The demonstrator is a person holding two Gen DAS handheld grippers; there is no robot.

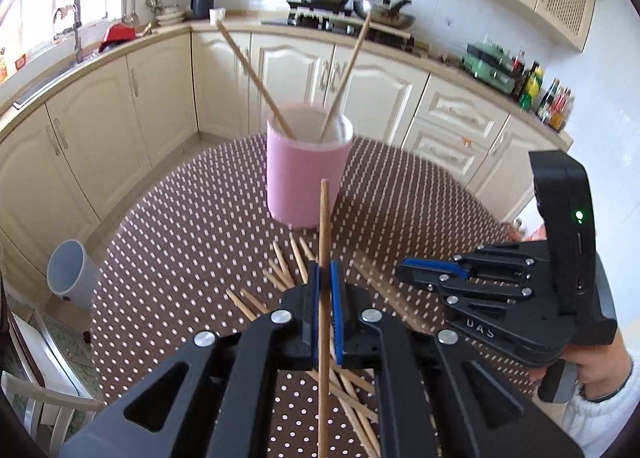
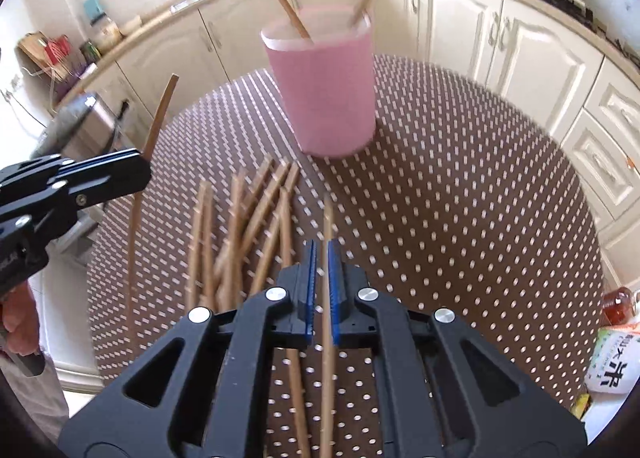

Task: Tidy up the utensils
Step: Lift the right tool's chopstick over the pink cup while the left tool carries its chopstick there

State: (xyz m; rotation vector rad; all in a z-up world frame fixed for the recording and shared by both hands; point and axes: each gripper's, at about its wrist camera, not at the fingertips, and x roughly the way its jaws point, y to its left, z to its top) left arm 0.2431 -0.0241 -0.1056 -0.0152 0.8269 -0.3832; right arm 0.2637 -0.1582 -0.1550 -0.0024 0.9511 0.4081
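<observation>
A pink cup (image 1: 306, 174) (image 2: 328, 94) stands on the dotted brown table and holds two wooden chopsticks (image 1: 256, 78) that lean apart. My left gripper (image 1: 324, 272) is shut on one chopstick (image 1: 323, 218), which stands upright above the table in front of the cup. In the right wrist view the left gripper (image 2: 146, 166) sits at the left edge with its chopstick (image 2: 160, 114). My right gripper (image 2: 322, 252) is shut on another chopstick (image 2: 328, 218), to the right of the loose pile of chopsticks (image 2: 240, 226) (image 1: 280, 274). From the left wrist view the right gripper (image 1: 400, 270) hovers at the right.
A grey waste bin (image 1: 68, 274) stands on the floor left of the table (image 2: 460, 198). Cream cabinets (image 1: 280, 70) curve round behind it. An orange bottle (image 2: 618, 306) and a printed white bag (image 2: 616, 362) sit at the table's right edge. A person's hand (image 1: 596, 374) holds the right gripper.
</observation>
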